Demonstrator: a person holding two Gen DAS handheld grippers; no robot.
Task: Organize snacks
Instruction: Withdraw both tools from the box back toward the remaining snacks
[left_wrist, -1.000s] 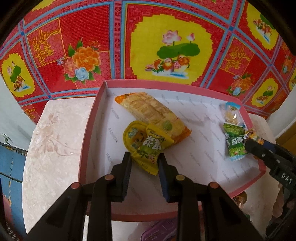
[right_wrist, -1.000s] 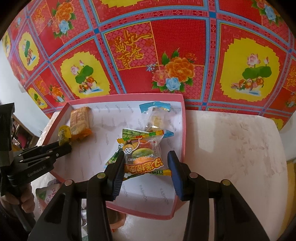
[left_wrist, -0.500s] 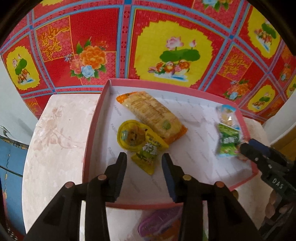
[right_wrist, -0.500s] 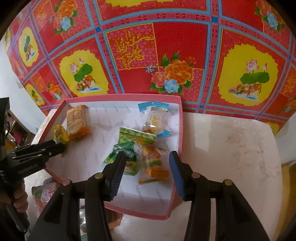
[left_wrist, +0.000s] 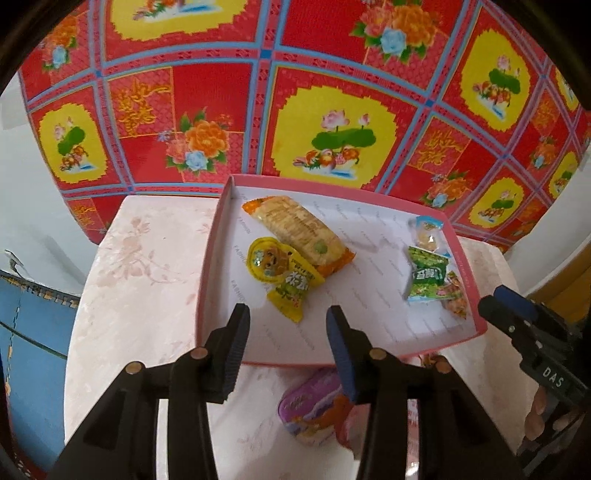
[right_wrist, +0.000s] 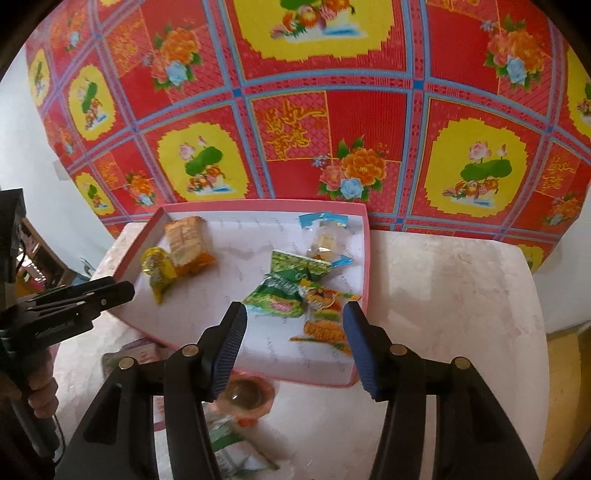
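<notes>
Left claw (left_wrist: 286, 341) and right claw (right_wrist: 293, 345), both just opened and now raised empty above the pink tray (left_wrist: 207, 280) on the table (left_wrist: 140, 266); yellow snack packet (left_wrist: 286, 278) and orange gummy packet (right_wrist: 323, 314) released inside, leaving more snacks (left_wrist: 314, 408) to collect outside.

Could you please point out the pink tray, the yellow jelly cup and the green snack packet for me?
pink tray (left_wrist: 210, 266), left wrist view, left wall.
yellow jelly cup (left_wrist: 267, 260), left wrist view, lid.
green snack packet (left_wrist: 426, 275), left wrist view, front face.

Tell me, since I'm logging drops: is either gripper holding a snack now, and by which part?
Nothing is held. The left gripper and right gripper have just been opening, jaws apart and empty above the pink tray.
</notes>
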